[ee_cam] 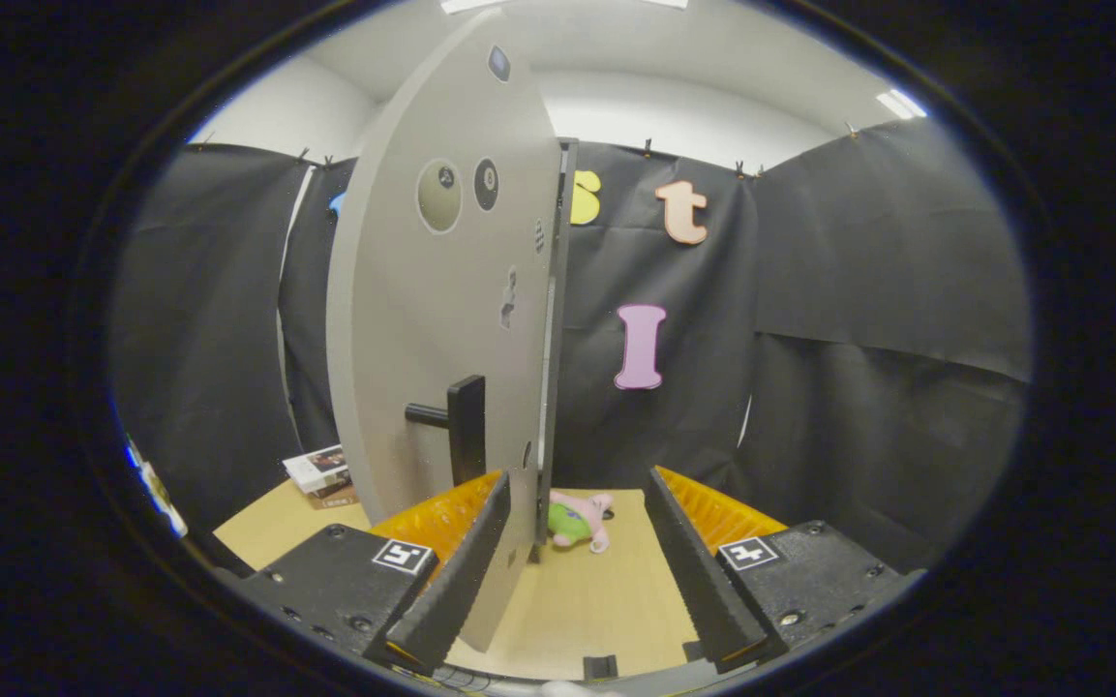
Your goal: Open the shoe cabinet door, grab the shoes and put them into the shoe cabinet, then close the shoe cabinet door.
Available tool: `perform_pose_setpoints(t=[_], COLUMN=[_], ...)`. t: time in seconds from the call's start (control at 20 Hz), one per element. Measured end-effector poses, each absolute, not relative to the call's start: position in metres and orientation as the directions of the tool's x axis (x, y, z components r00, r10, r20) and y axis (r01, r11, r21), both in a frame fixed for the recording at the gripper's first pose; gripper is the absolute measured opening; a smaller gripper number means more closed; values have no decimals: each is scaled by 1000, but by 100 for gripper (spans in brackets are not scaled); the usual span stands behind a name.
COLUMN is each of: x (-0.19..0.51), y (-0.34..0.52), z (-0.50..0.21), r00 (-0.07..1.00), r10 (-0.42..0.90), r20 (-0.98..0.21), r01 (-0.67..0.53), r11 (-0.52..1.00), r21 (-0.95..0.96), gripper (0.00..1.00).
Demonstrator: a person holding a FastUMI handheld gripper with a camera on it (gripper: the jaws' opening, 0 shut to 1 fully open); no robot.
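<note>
The gripper [577, 552] has its fingers spread wide, gripping nothing, with the cabinet door [441, 319] standing edge-on at the left finger, its dark handle [466, 426] just above. It looks like the door-swinging step; next comes a steady push or pull on that panel. A pink-and-green shoe [577, 521] lies on the table [606, 600] beyond the fingers, half hidden by the door. The cabinet's inside can't be made out.

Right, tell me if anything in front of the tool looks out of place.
One thing: a small pink-and-green plush toy lies tipped on its side on the wooden tabletop, just beyond the open tool and beside the edge of the grey cabinet door. It is no shoe. The door itself looks undamaged.
</note>
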State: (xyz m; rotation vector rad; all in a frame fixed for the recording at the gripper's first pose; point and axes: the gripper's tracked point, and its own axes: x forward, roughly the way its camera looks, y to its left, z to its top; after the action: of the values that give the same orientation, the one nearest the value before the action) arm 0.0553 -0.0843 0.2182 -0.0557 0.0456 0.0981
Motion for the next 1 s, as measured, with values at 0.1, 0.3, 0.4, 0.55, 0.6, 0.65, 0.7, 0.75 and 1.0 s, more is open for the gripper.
perform_pose_setpoints(t=[0.1, 0.3, 0.4, 0.55, 0.6, 0.65, 0.7, 0.75, 1.0], x=[54, 56, 57, 64, 66, 66, 66, 66, 60], y=[-67, -33, -15, 11, 18, 25, 30, 37, 53], z=[215, 206, 203, 202, 202, 201, 200, 199, 200], r00=[994, 989, 984, 976, 973, 969, 965, 961, 957], r10=[97, 131, 163, 206, 220, 234, 249, 264, 279], r20=[-49, -61, -68, -76, -76, -79, -78, -79, -80], r01=[-99, -133, -165, -208, -221, -235, -249, -263, -279], r11=[994, 990, 986, 978, 975, 972, 968, 965, 960], r21=[-41, -35, -26, -13, -8, -1, 9, 18, 18], gripper=[93, 93, 93, 93, 93, 93, 93, 93, 94])
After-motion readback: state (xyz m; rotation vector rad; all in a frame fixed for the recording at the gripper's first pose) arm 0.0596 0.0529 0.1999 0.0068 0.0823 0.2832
